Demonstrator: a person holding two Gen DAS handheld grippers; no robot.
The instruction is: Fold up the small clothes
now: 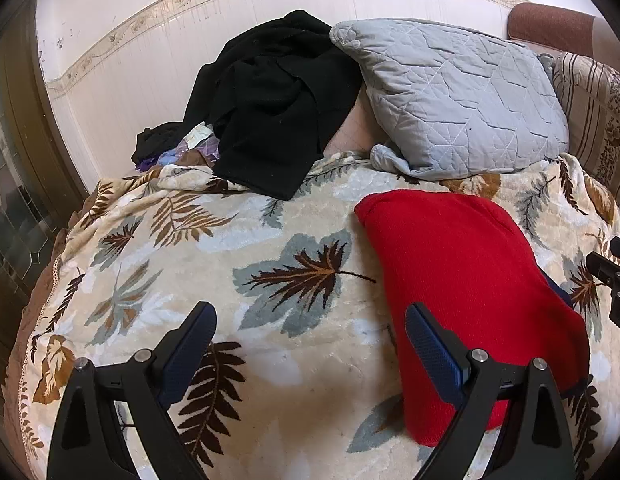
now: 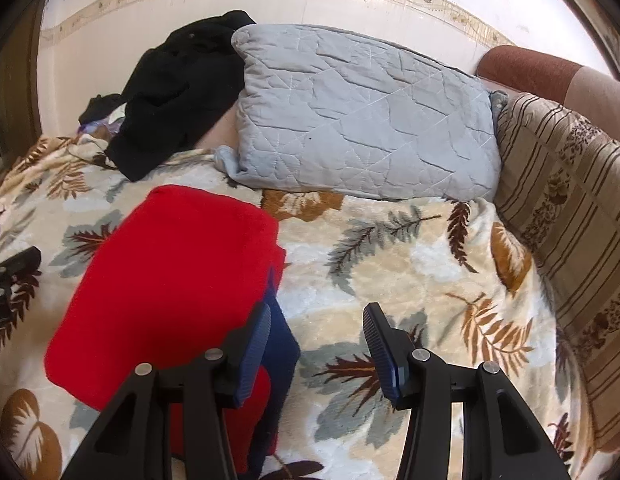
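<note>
A folded red knit garment (image 1: 470, 292) lies flat on the leaf-patterned blanket (image 1: 269, 240); a navy layer peeks out at its edge (image 2: 281, 344). It also shows in the right wrist view (image 2: 169, 280). My left gripper (image 1: 310, 320) is open and empty, hovering over the blanket just left of the red garment. My right gripper (image 2: 316, 320) is open and empty, at the garment's right edge, its left finger (image 2: 253, 352) over the navy layer. The right gripper's body shows at the far right of the left wrist view (image 1: 614, 280).
A black garment pile (image 1: 269, 100) lies at the back by the wall. A grey quilted pillow (image 1: 458, 96) leans behind the red garment. A striped sofa arm (image 2: 570, 220) rises at the right. Small purple items (image 1: 181, 152) sit beside the black pile.
</note>
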